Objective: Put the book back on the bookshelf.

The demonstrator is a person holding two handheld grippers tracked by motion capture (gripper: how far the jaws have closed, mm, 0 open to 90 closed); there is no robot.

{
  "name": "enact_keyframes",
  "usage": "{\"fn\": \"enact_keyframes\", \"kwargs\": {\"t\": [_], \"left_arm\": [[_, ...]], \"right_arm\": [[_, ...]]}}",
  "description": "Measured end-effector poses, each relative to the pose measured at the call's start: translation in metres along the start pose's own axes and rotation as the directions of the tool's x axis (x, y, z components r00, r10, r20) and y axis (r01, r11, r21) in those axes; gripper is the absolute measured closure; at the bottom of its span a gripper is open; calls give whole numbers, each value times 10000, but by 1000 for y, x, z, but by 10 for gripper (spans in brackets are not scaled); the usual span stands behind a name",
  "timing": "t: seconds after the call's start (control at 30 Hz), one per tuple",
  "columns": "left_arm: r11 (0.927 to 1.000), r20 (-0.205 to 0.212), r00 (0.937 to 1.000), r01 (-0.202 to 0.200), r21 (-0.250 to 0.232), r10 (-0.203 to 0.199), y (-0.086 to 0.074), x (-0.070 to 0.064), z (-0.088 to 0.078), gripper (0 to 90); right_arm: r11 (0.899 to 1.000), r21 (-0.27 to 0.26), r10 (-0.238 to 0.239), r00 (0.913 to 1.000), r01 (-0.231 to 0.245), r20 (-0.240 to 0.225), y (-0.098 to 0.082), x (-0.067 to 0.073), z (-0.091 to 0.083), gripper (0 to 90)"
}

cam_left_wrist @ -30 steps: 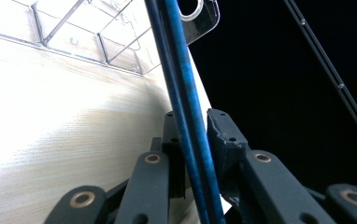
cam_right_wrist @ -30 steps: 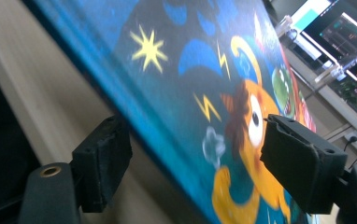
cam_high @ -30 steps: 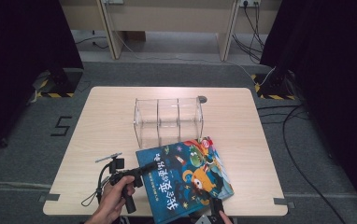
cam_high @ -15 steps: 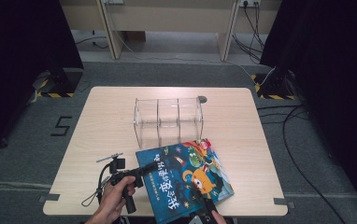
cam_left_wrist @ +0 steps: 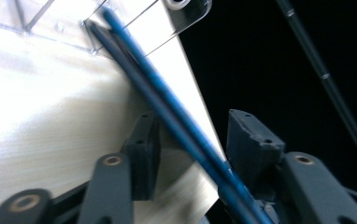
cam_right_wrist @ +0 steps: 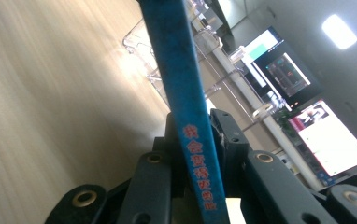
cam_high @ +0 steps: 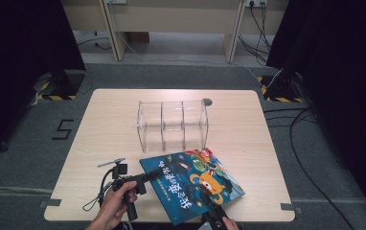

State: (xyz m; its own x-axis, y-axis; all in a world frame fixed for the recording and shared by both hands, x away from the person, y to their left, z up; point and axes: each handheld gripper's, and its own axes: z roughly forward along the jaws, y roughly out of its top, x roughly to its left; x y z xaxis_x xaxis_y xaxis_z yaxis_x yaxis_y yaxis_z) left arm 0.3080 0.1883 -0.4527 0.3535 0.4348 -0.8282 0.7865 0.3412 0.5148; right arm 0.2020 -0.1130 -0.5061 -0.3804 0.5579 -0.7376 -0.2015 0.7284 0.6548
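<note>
Book (cam_high: 193,182): thin blue picture book near the bench (cam_high: 104,124) front edge, before the clear organiser (cam_high: 172,125); likely light, stiff, slippery
Left hand-held gripper (cam_left_wrist: 190,140): just opened; jaws apart around the edge
Right hand-held gripper (cam_right_wrist: 200,135): just closed; clamped on the spine, the best hold

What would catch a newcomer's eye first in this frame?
First, the bright blue picture book with cartoon cover art, lying at the near edge of the light wooden table. The right gripper has just closed on its near edge, its pads clamped on the spine, while the left gripper has been opening, the book's left edge loose between its jaws. Behind the book stands a clear acrylic three-compartment rack, empty.
</note>
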Motion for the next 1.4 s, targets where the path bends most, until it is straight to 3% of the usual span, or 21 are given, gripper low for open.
{"fn": "enact_keyframes", "kwargs": {"t": [0.13, 0.17, 0.23, 0.33, 0.43, 0.53, 0.6, 0.63, 0.7, 0.73, 0.77, 0.83, 0.93, 1.07, 1.1, 1.17, 1.2, 1.3, 1.37, 1.4], "left_arm": [[9988, 356, 9989, -276, -412, 291, 3, -2, -20, 441], [9982, 605, 9979, -196, -565, 230, 4, -1, -27, 420], [9972, 890, 9946, -490, -557, 538, 4, 0, -36, 428], [9948, 779, 9930, -842, -579, 886, 1, 8, -48, 426], [9851, 284, 9848, -1708, -204, 1713, -3, 13, -52, 409], [9520, -561, 9508, -3023, 491, 3048, -7, 22, -49, 396], [9215, -1240, 9140, -3768, 940, 3864, -9, 31, -44, 392], [9142, -1455, 9033, -3921, 1021, 4036, -10, 34, -43, 395], [8990, -1790, 8820, -4171, 1337, 4359, -12, 44, -39, 397], [8978, -1961, 8770, -4179, 1388, 4386, -12, 49, -36, 399], [9022, -2012, 8802, -4099, 1342, 4298, -12, 54, -35, 400], [9116, -2028, 8894, -3914, 1257, 4098, -12, 61, -33, 402], [9107, -2217, 8840, -3898, 1364, 4116, -14, 73, -30, 403], [9224, -2366, 8923, -3614, 1362, 3846, -16, 86, -31, 403], [9244, -2384, 8938, -3576, 1326, 3799, -16, 88, -31, 404], [9309, -2436, 8991, -3419, 1282, 3638, -17, 92, -32, 405], [9353, -2393, 9049, -3306, 1259, 3520, -17, 93, -32, 407], [9331, -2428, 9014, -3385, 1210, 3585, -15, 93, -32, 409], [9337, -2380, 9034, -3366, 1218, 3567, -15, 94, -32, 409], [9338, -2345, 9044, -3364, 1217, 3563, -15, 94, -32, 409]], "right_arm": [[9996, -89, 266, 9996, -266, -39, -2, -7, -3, 793], [9992, -141, 384, 9992, -385, -93, -2, -10, -4, 793], [9966, -195, 802, 9965, -807, -237, 0, -17, -8, 793], [9901, -266, 1369, 9899, -1379, -356, 2, -30, -11, 803], [9847, -456, 1665, 9855, -1680, -336, 4, -44, -15, 823], [9686, -601, 2378, 9697, -2411, -564, 4, -60, -18, 826], [9575, -668, 2765, 9588, -2807, -659, 2, -68, -17, 827], [9461, -720, 3105, 9474, -3159, -771, 0, -75, -18, 827], [9344, -766, 3412, 9359, -3478, -873, -3, -85, -19, 831], [9246, -771, 3654, 9256, -3732, -983, -4, -90, -19, 831], [9086, -888, 3982, 9105, -4081, -1113, -7, -98, -19, 831], [8882, -1045, 4335, 8914, -4475, -1324, -11, -107, -18, 832], [8310, -1268, 5206, 8375, -5416, -1660, -19, -121, -17, 833], [7590, -1535, 6027, 7719, -6328, -2021, -29, -136, -15, 833], [7329, -1565, 6314, 7476, -6621, -2058, -32, -139, -14, 833], [7007, -1654, 6611, 7187, -6941, -2155, -37, -144, -13, 834], [6870, -1692, 6731, 7066, -7066, -2182, -39, -145, -12, 833], [6510, -1923, 6971, 6786, -7343, -2316, -44, -147, -10, 833], [6313, -2032, 7089, 6631, -7485, -2403, -47, -148, -9, 833], [6250, -2106, 7125, 6595, -7517, -2397, -47, -148, -8, 833]]}}
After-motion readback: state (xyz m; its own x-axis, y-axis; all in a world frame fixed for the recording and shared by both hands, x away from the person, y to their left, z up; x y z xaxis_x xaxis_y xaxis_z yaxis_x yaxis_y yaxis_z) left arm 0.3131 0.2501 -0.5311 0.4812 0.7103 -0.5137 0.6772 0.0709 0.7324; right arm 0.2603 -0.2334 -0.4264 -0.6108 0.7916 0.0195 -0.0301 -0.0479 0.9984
